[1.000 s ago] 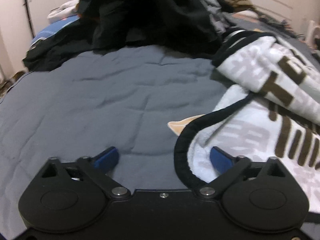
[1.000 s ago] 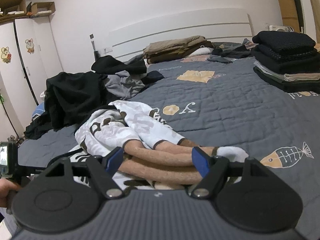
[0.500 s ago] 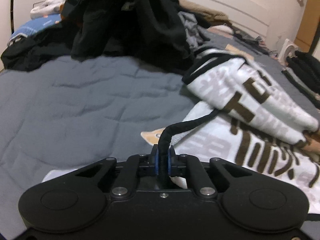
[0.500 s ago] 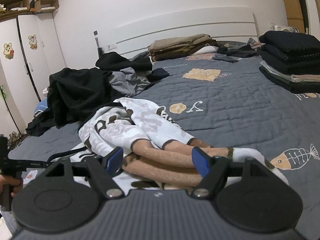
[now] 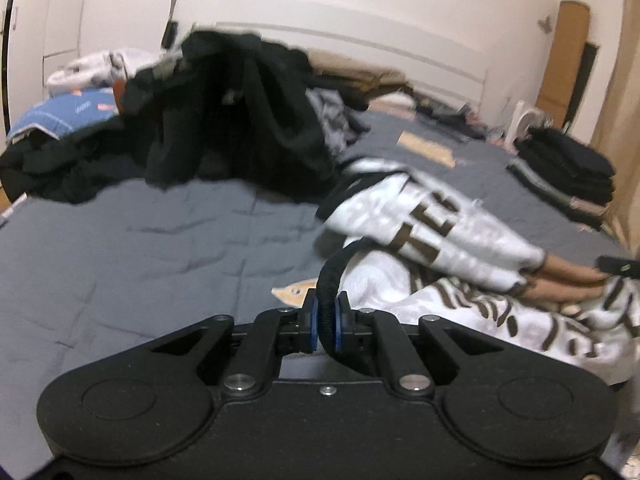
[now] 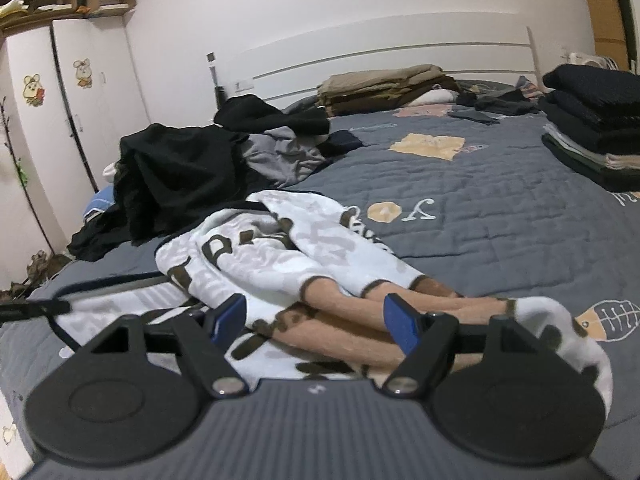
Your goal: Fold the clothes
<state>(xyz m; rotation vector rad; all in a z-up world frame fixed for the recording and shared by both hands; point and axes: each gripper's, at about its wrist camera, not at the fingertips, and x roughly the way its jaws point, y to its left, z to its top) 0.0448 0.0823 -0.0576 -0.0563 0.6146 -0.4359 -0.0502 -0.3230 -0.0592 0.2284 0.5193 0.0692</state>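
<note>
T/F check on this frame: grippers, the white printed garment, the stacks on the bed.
1. The left gripper is shut on the black trim of the white printed garment. True.
2. The right gripper is clamped shut. False: it is open.
3. A folded stack sits on the bed. True.
4. The dark clothes pile is neatly folded. False: it is a loose heap.

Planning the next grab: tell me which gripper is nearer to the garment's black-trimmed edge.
Left. The left gripper is shut on the black-trimmed edge itself. The right gripper is open over the tan sleeves, away from that edge.
</note>
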